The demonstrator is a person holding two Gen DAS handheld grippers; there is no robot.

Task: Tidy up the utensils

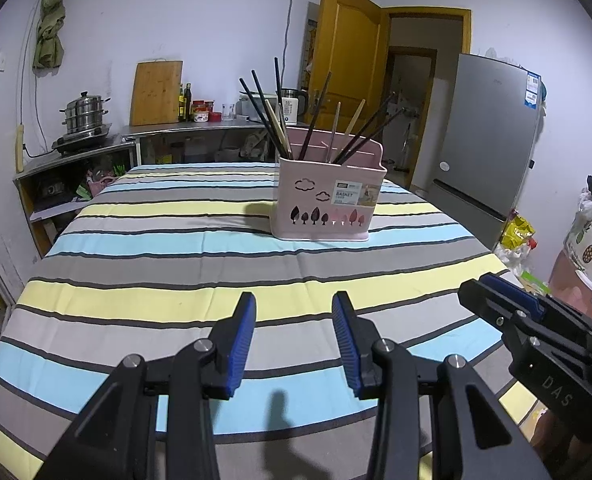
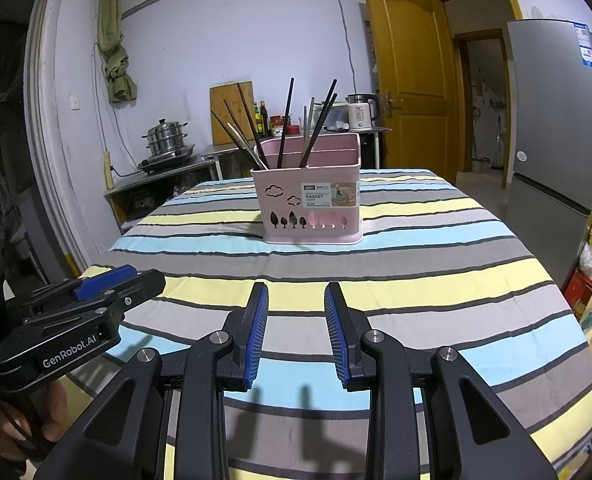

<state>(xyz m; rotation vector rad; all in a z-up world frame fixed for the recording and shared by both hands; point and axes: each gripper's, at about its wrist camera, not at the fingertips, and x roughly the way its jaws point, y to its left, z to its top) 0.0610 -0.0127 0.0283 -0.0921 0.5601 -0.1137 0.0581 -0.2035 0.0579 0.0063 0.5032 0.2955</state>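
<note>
Left gripper [image 1: 294, 340] jaws spread, empty. Right gripper [image 2: 296, 334] likewise, beside it. Pink basket [image 2: 310, 204] with chopsticks [image 2: 286, 120] well ahead; bare striped table [image 2: 416, 280] between.

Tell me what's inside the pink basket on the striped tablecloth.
The pink plastic basket holds dark and pale wooden chopsticks leaning upright. Its walls hide their lower ends and anything on the bottom.

Left tool [image 1: 294, 340] and right tool [image 2: 296, 334]: black angular plastic, ribbed blue finger pads [image 2: 256, 336], silver round screws, white "GenRobot.AI" lettering.
</note>
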